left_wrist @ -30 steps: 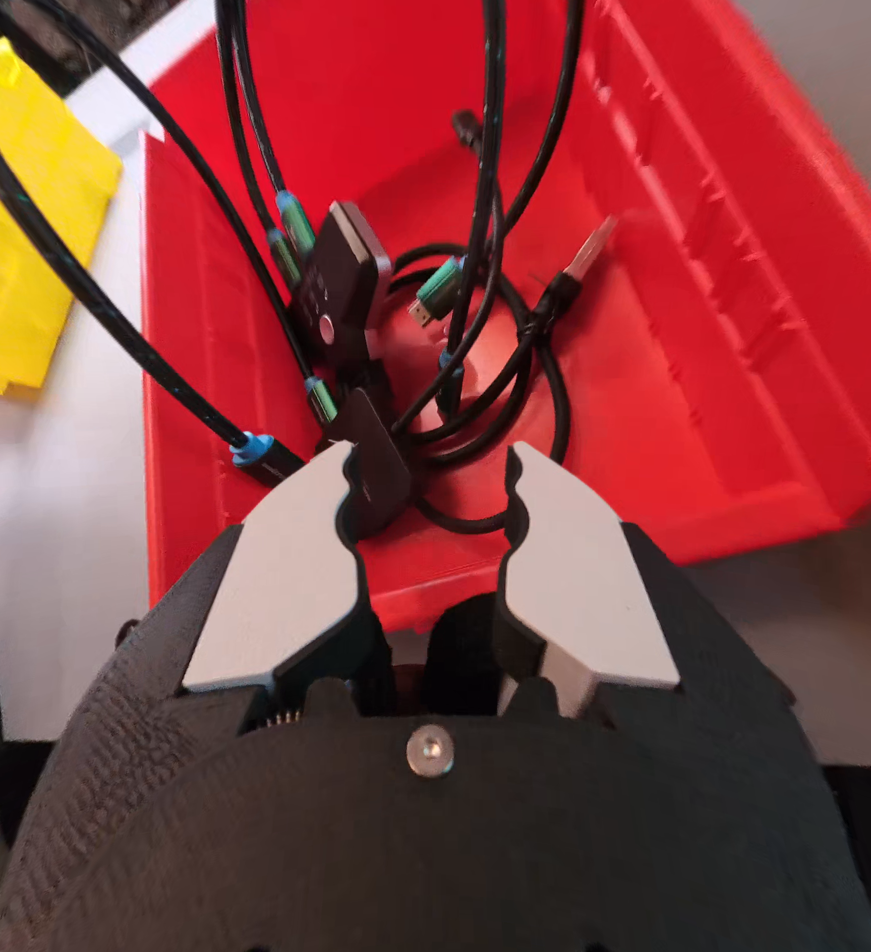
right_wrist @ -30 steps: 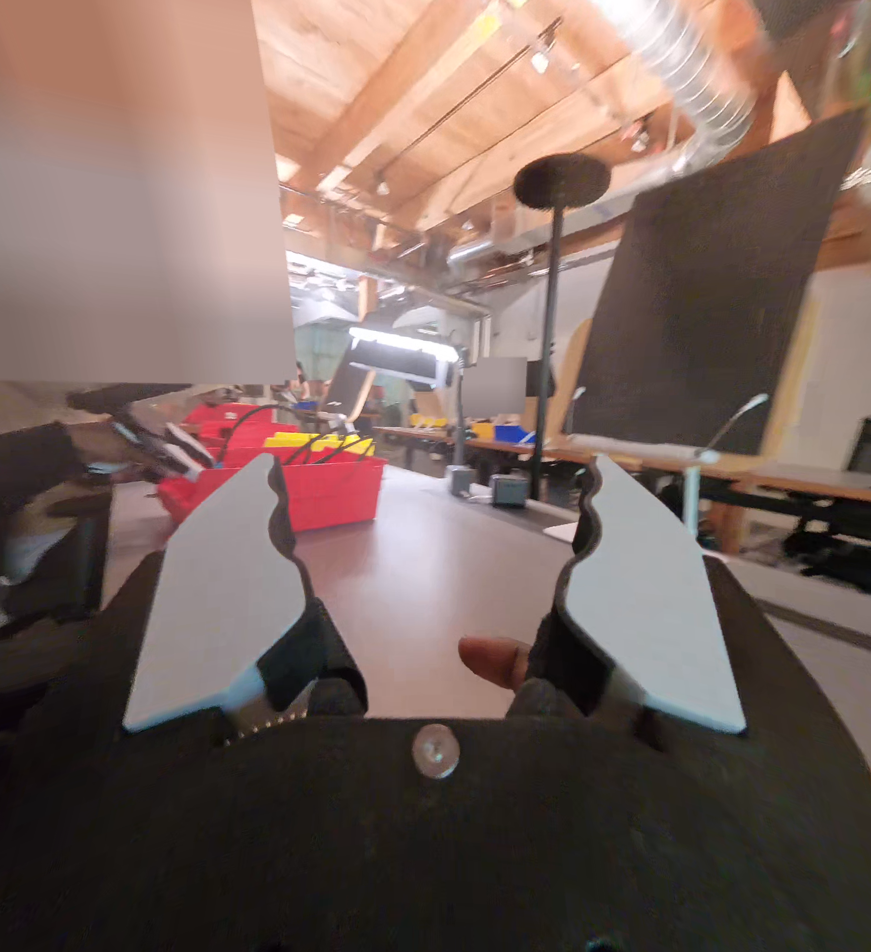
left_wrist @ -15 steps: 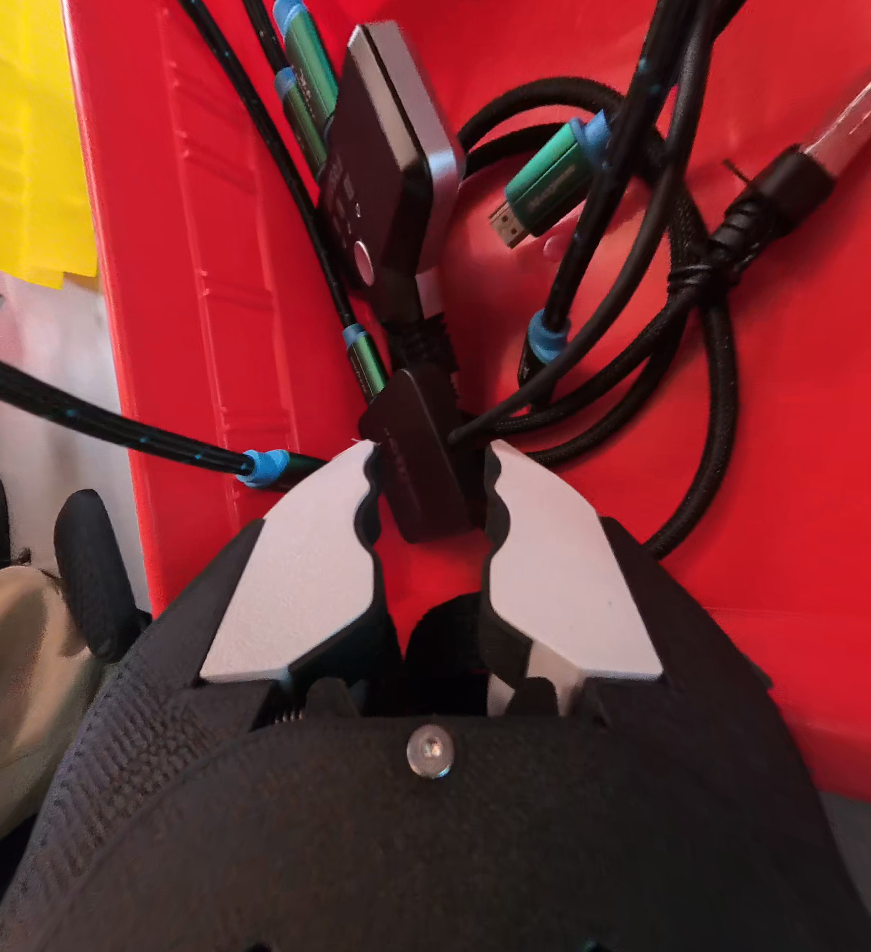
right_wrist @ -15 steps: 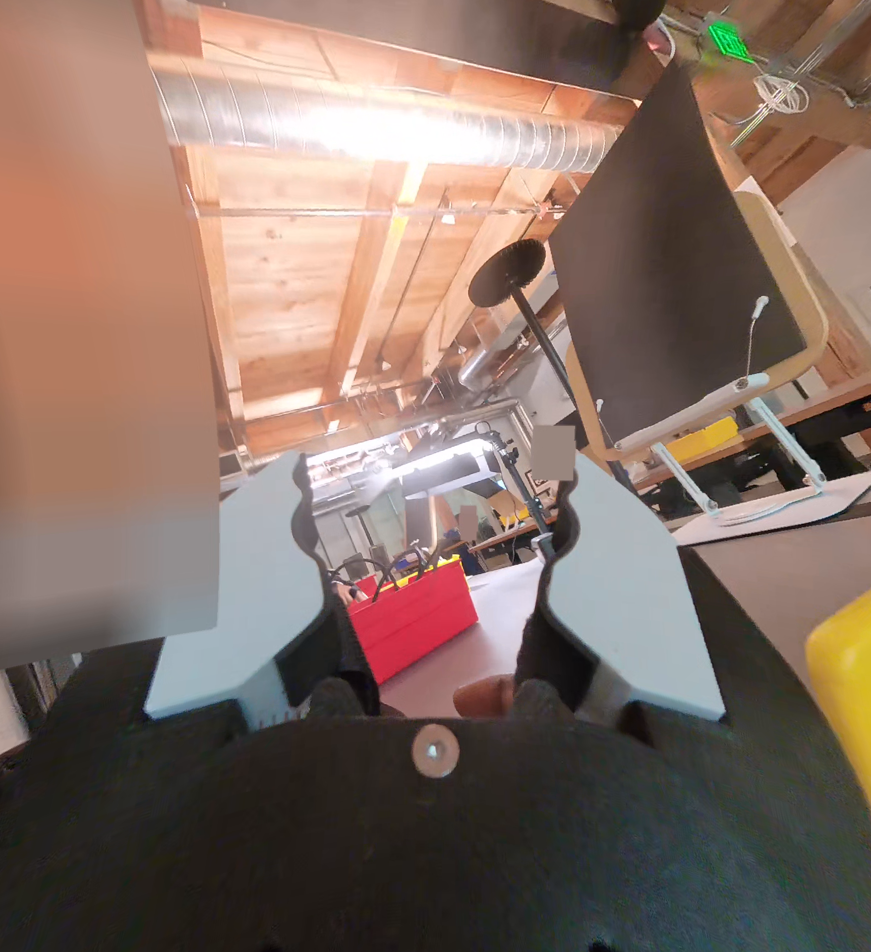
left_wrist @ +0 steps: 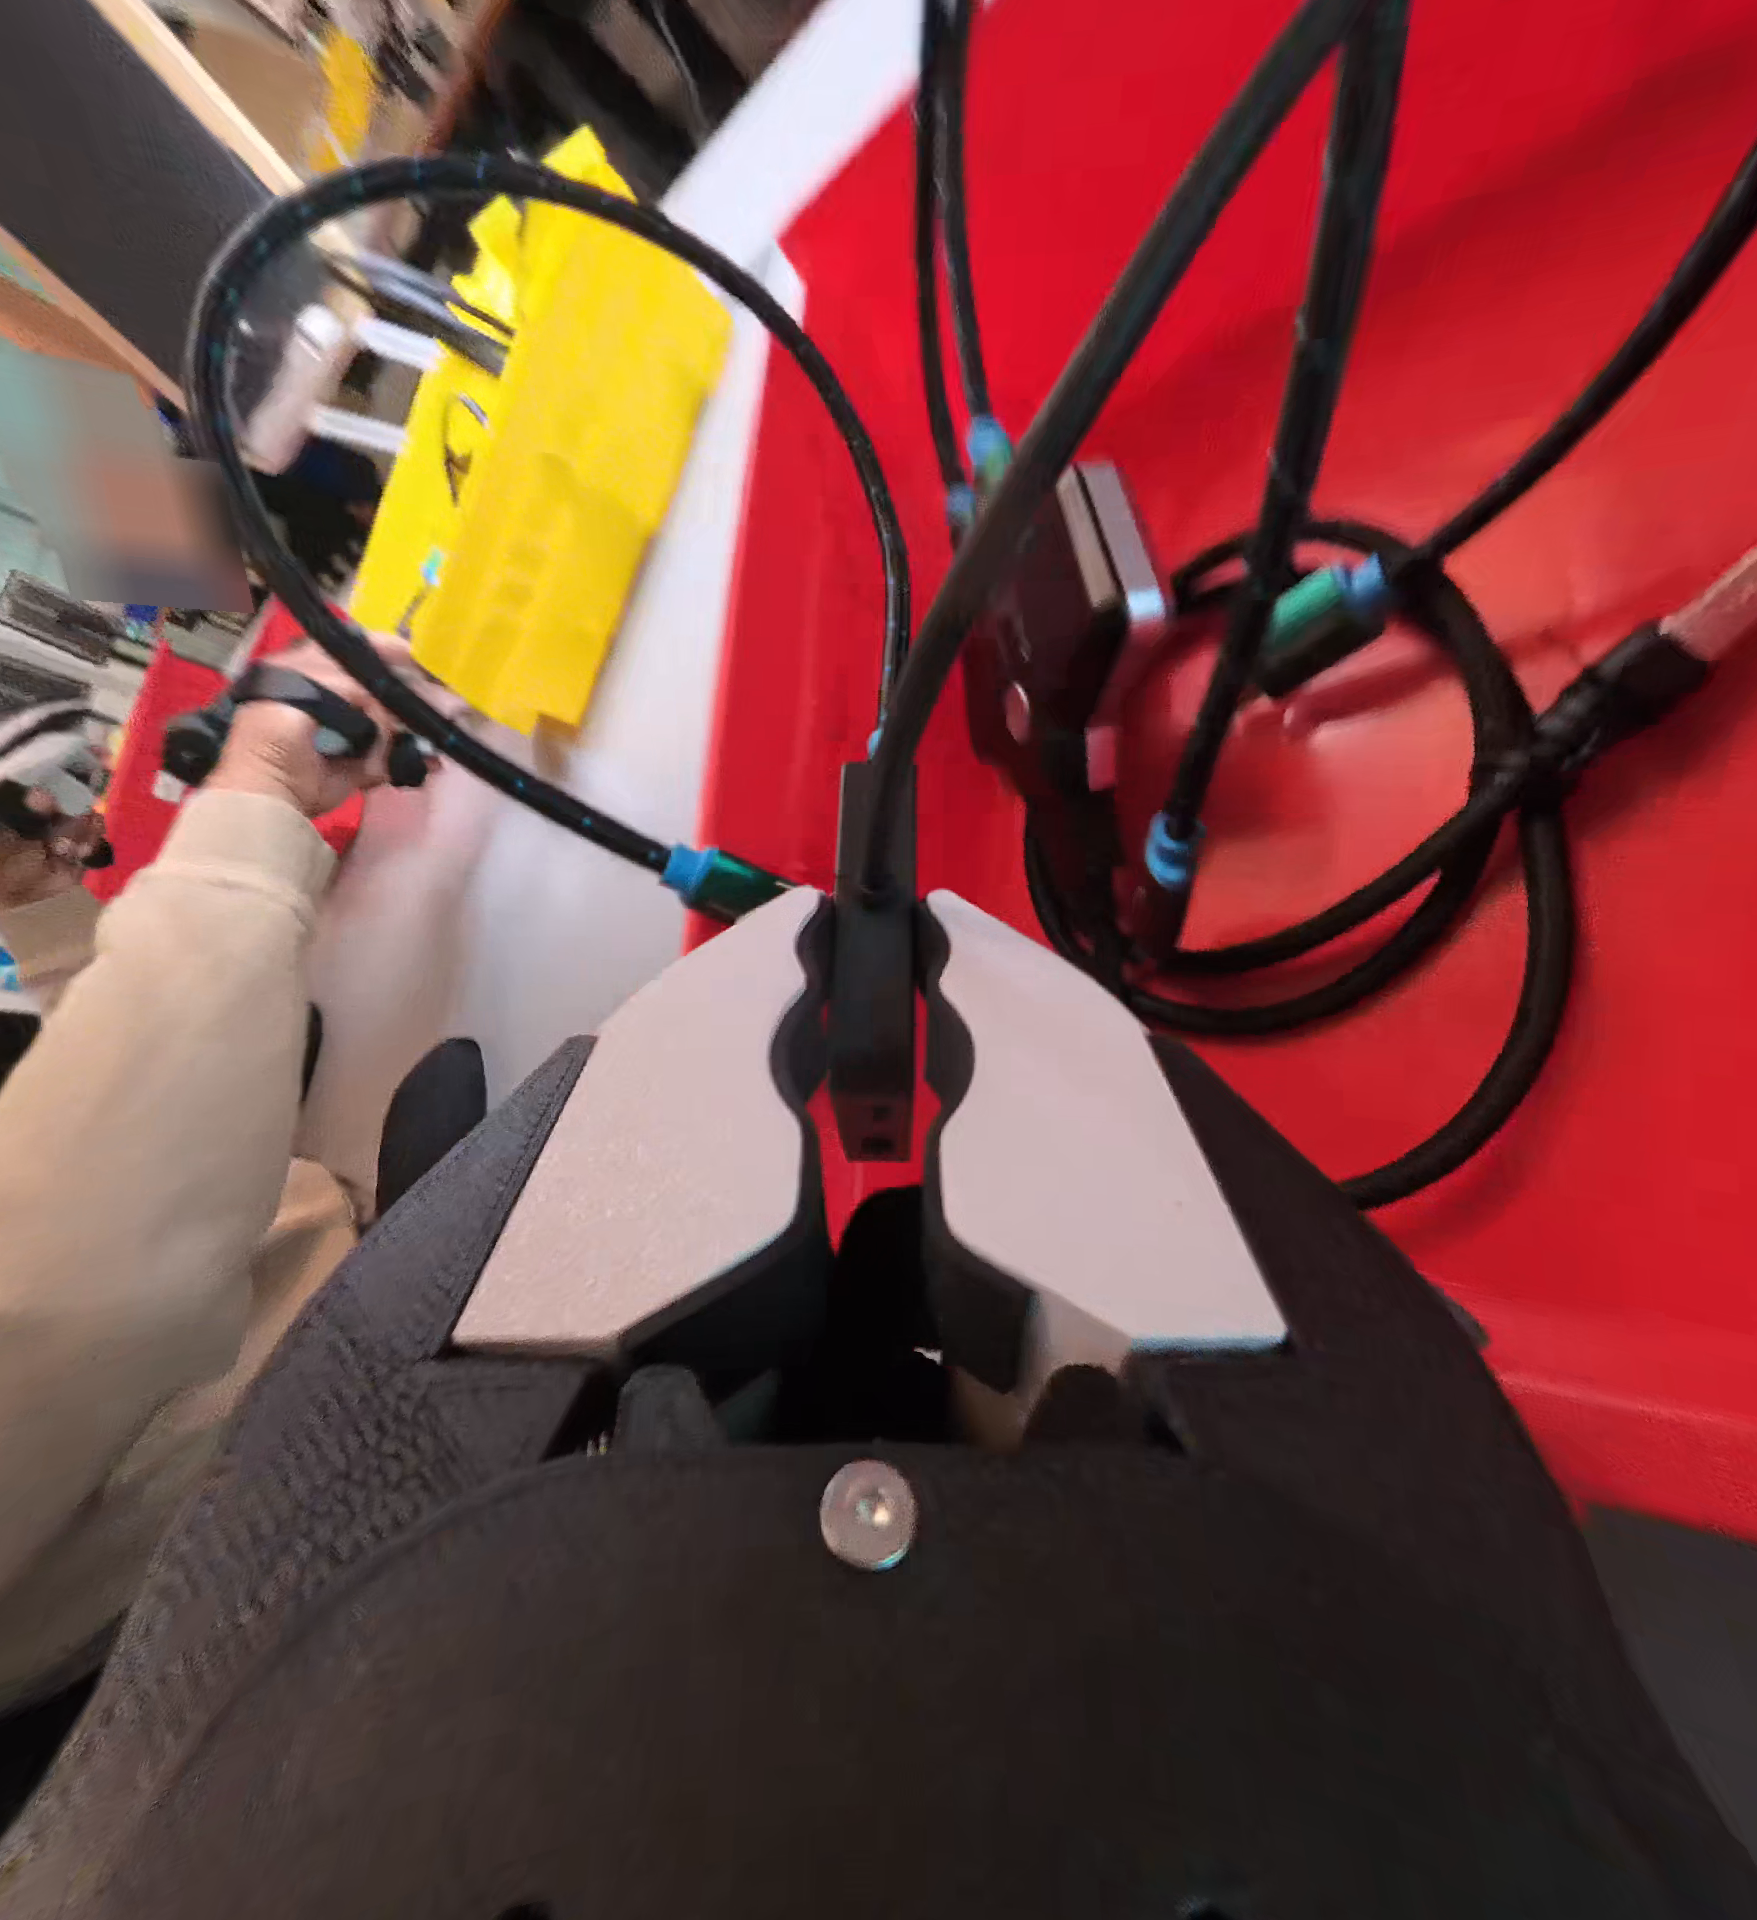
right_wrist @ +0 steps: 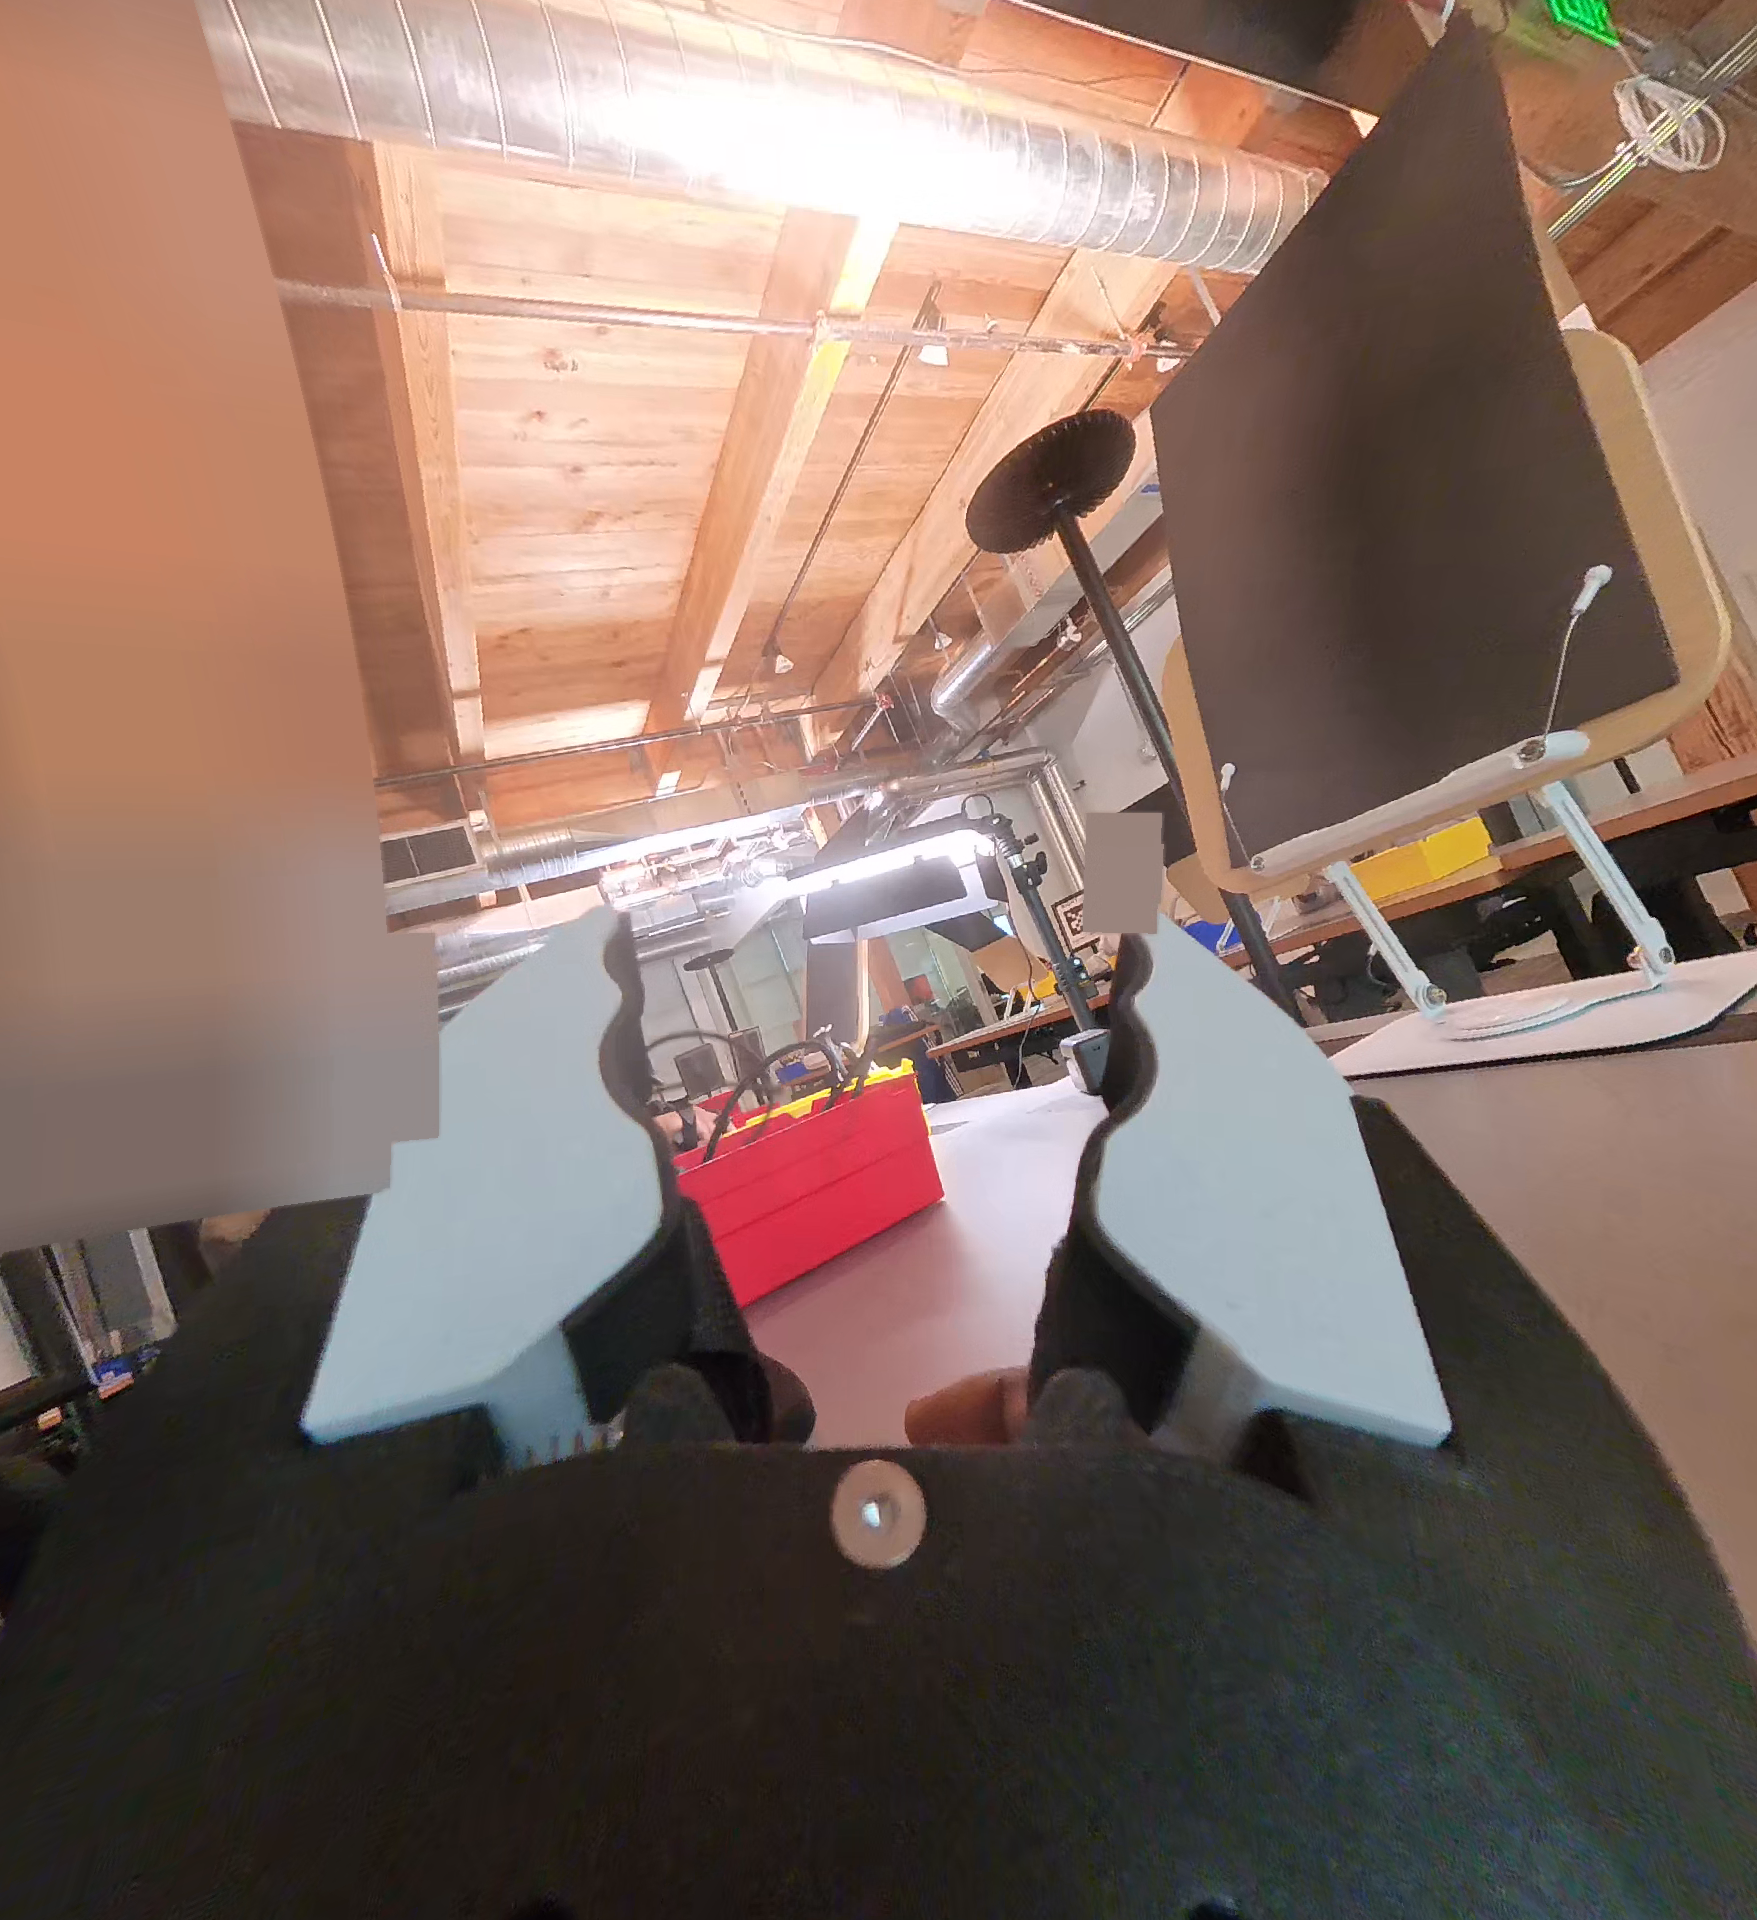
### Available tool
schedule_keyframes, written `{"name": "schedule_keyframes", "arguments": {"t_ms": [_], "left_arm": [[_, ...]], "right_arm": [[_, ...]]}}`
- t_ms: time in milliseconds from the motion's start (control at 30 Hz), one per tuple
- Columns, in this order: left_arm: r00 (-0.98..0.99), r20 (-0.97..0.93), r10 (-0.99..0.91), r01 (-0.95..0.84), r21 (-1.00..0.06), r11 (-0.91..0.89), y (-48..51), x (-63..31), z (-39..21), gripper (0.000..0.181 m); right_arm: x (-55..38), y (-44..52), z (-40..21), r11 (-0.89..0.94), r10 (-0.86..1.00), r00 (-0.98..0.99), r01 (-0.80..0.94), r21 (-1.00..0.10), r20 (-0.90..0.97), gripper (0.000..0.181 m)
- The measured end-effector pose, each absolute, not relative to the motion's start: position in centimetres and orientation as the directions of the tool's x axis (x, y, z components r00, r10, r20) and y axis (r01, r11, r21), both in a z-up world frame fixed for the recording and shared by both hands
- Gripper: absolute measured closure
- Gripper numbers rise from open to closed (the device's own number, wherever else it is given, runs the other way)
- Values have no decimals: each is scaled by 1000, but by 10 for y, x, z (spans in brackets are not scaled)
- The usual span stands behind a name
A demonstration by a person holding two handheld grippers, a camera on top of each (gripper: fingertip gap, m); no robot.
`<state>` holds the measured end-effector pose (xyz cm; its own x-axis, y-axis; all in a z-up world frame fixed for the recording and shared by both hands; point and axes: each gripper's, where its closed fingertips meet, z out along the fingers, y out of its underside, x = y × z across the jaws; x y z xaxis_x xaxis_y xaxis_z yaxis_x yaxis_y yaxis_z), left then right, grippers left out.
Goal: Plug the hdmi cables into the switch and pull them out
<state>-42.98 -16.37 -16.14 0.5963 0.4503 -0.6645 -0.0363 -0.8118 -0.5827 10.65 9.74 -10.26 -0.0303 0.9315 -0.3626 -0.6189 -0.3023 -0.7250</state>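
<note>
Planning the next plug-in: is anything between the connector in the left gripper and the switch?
Yes. The left gripper grips a black connector; black cables cross in front of the switch in the red bin.

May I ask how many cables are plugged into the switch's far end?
2: upper plug and lower plug, side by side atop the switch; others may be hidden.

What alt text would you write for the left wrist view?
The left gripper is shut on a black rectangular cable plug above a red plastic bin. Inside lie a dark boxy switch and black braided cables.
</note>
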Motion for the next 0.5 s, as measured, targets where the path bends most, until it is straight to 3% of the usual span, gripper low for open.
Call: {"name": "schedule_keyframes", "arguments": {"t_ms": [267,367,500], "left_arm": [[538,-561,630,-355,-828,-434,-158,-381,-59,168],[577,-536,616,-438,-840,-321,-145,-348,-40,168],[587,-597,547,-607,-772,-190,-112,-289,-24,168]], "right_arm": [[101,93,-105,-272,944,-13,-595,-756,-329,97],[99,91,-106,-261,948,-5,-587,-767,-319,99],[96,89,-107,-249,953,-1,-572,-782,-303,100]]}}
